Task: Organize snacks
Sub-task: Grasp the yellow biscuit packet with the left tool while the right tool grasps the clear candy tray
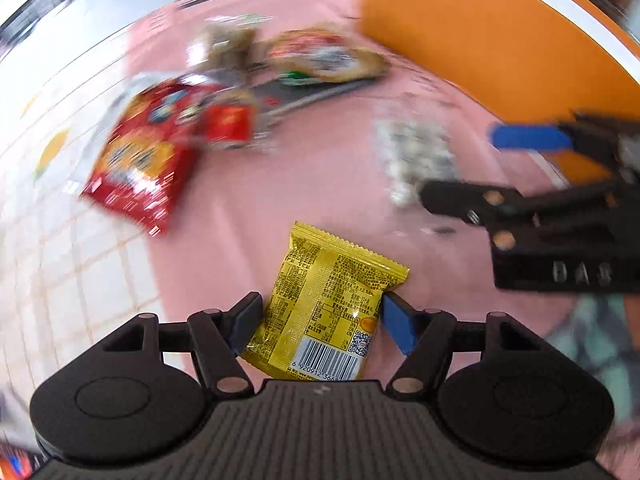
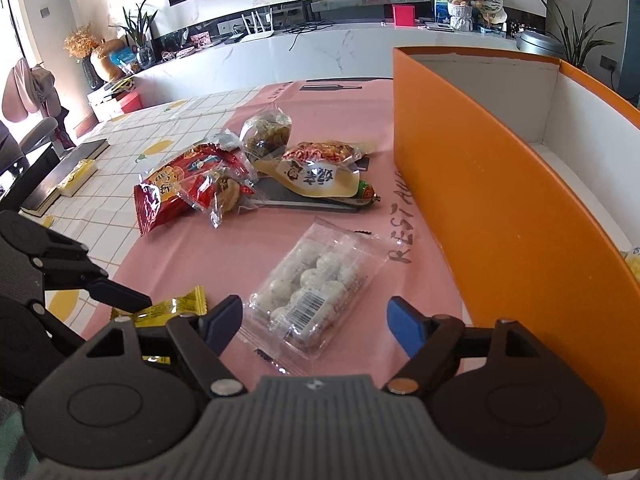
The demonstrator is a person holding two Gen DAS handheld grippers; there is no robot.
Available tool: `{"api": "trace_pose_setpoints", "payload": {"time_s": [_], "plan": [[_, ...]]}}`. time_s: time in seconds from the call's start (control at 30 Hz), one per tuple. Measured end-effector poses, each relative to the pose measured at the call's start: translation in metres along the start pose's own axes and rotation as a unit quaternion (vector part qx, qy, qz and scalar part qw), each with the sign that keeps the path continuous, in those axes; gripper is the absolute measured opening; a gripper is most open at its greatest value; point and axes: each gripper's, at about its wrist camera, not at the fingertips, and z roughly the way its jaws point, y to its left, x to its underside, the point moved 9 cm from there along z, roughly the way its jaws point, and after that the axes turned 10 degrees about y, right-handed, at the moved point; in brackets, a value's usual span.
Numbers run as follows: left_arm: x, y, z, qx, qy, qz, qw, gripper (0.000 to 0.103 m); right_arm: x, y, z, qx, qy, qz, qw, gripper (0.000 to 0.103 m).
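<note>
My left gripper (image 1: 320, 322) is shut on a yellow snack packet (image 1: 328, 304) and holds it over the pink mat; the packet also shows in the right wrist view (image 2: 168, 308). My right gripper (image 2: 314, 322) is open, its fingers either side of a clear pack of white round snacks (image 2: 316, 294), which shows blurred in the left wrist view (image 1: 416, 156). The right gripper shows in the left wrist view (image 1: 472, 168) at the right. An orange box (image 2: 500, 200) with a white inside stands at the right.
A pile of snacks lies farther back: a red bag (image 2: 180, 188), a small red packet (image 2: 220, 192), a brown round snack (image 2: 266, 132), and a cream-and-red pack (image 2: 320, 168) on a dark tray (image 2: 296, 200). A book (image 2: 64, 172) lies at the table's left.
</note>
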Motion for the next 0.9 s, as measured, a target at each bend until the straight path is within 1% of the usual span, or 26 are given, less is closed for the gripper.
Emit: {"api": "trace_pose_setpoints", "payload": {"time_s": [0.03, 0.07, 0.1, 0.13, 0.17, 0.23, 0.3, 0.37, 0.43, 0.57, 0.63, 0.7, 0.73, 0.77, 0.8, 0.83, 0.87, 0.9], "plan": [[0.000, 0.007, -0.001, 0.001, -0.003, -0.036, 0.9993, 0.080, -0.002, 0.001, 0.004, 0.006, 0.006, 0.003, 1.000, 0.082], [0.000, 0.010, -0.002, 0.004, -0.010, -0.062, 0.9980, 0.080, -0.004, 0.001, 0.007, 0.014, 0.011, 0.006, 1.000, 0.082], [-0.001, 0.013, -0.003, 0.009, -0.020, -0.081, 0.9965, 0.080, -0.006, 0.001, 0.010, 0.019, 0.014, 0.007, 1.000, 0.082], [-0.001, 0.014, -0.005, 0.014, -0.029, -0.089, 0.9955, 0.080, -0.008, 0.002, 0.012, 0.022, 0.015, 0.009, 1.000, 0.082], [0.000, 0.015, -0.005, 0.017, -0.034, -0.089, 0.9953, 0.081, -0.009, 0.001, 0.014, 0.023, 0.017, 0.012, 1.000, 0.083], [0.004, 0.013, -0.005, 0.015, -0.031, -0.062, 0.9975, 0.085, -0.012, 0.000, 0.019, 0.024, 0.024, 0.020, 0.999, 0.085], [0.007, 0.009, -0.003, -0.002, -0.027, -0.021, 0.9994, 0.087, -0.014, -0.001, 0.023, 0.021, 0.029, 0.028, 0.999, 0.085], [0.007, 0.007, -0.001, -0.022, -0.035, -0.001, 0.9991, 0.091, -0.014, 0.000, 0.028, 0.021, 0.035, 0.030, 0.999, 0.087], [0.005, 0.008, 0.000, -0.020, -0.042, -0.003, 0.9989, 0.091, -0.015, 0.002, 0.031, 0.024, 0.037, 0.027, 0.999, 0.087], [0.001, 0.010, 0.001, -0.005, -0.052, -0.027, 0.9983, 0.091, -0.017, 0.005, 0.036, 0.029, 0.036, 0.016, 0.999, 0.087], [-0.001, 0.009, 0.002, -0.005, -0.055, -0.033, 0.9979, 0.089, -0.017, 0.008, 0.038, 0.035, 0.036, 0.007, 0.999, 0.087], [-0.001, 0.009, 0.000, -0.004, -0.057, -0.039, 0.9976, 0.082, -0.015, 0.010, 0.039, 0.043, 0.035, -0.007, 0.998, 0.086], [-0.001, 0.009, 0.000, -0.003, -0.059, -0.043, 0.9973, 0.079, -0.014, 0.011, 0.040, 0.049, 0.034, -0.014, 0.998, 0.084], [-0.001, 0.008, -0.001, -0.001, -0.060, -0.047, 0.9971, 0.072, -0.013, 0.012, 0.039, 0.053, 0.032, -0.022, 0.998, 0.080], [-0.001, 0.007, -0.002, -0.002, -0.060, -0.050, 0.9969, 0.066, -0.013, 0.013, 0.038, 0.053, 0.030, -0.027, 0.998, 0.078], [-0.001, 0.007, -0.003, -0.002, -0.061, -0.053, 0.9967, 0.063, -0.012, 0.013, 0.038, 0.053, 0.030, -0.029, 0.998, 0.076], [-0.001, 0.007, -0.004, -0.003, -0.060, -0.056, 0.9966, 0.060, -0.012, 0.012, 0.037, 0.057, 0.028, -0.031, 0.998, 0.071], [0.000, 0.007, -0.004, -0.005, -0.060, -0.060, 0.9964, 0.059, -0.012, 0.012, 0.036, 0.055, 0.028, -0.033, 0.998, 0.070]]}}
